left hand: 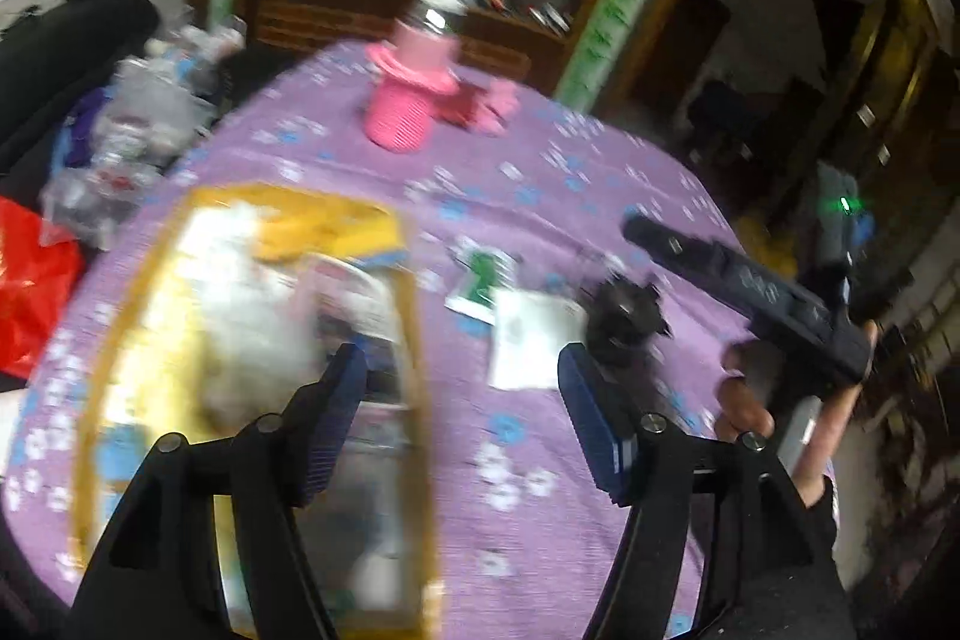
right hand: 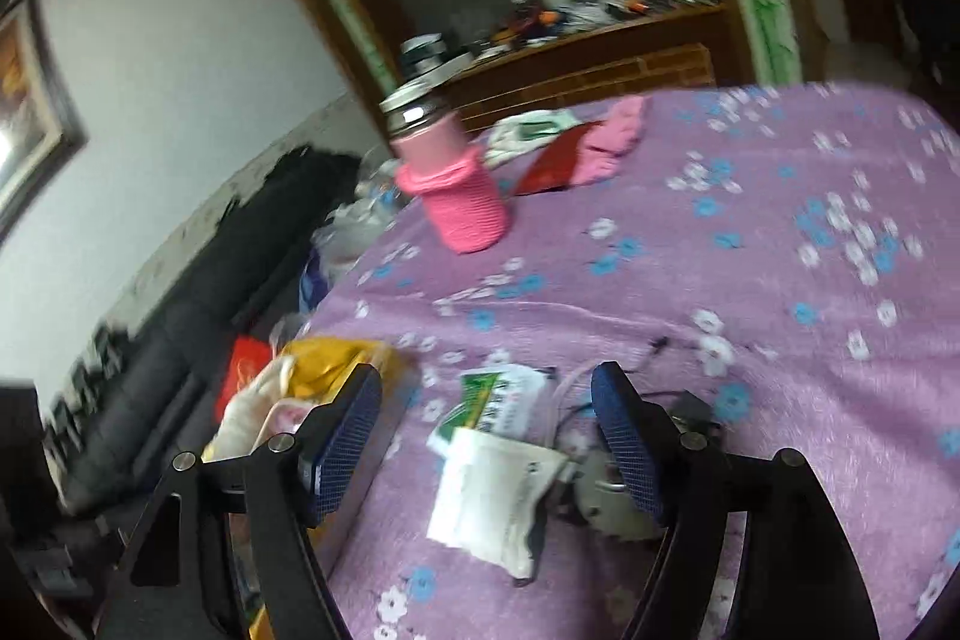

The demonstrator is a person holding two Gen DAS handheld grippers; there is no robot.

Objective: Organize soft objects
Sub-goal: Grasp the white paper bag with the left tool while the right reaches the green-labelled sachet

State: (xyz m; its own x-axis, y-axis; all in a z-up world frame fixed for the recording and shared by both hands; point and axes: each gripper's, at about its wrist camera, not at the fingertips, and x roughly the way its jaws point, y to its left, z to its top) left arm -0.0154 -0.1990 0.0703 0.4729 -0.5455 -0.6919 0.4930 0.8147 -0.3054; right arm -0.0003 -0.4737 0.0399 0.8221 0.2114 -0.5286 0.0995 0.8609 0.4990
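yellow box (left hand: 384, 226) lies lengthwise away from camera, open-topped

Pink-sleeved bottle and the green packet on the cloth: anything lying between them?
No. In both wrist views, only bare purple flowered tablecloth runs from the pink-sleeved bottle to the green packet.

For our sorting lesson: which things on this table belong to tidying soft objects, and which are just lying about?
Belong:
yellow box with white soft items
pink knitted pieces

Lying about:
flask in pink sleeve
green-and-white packet
white paper sachet
red plastic bag
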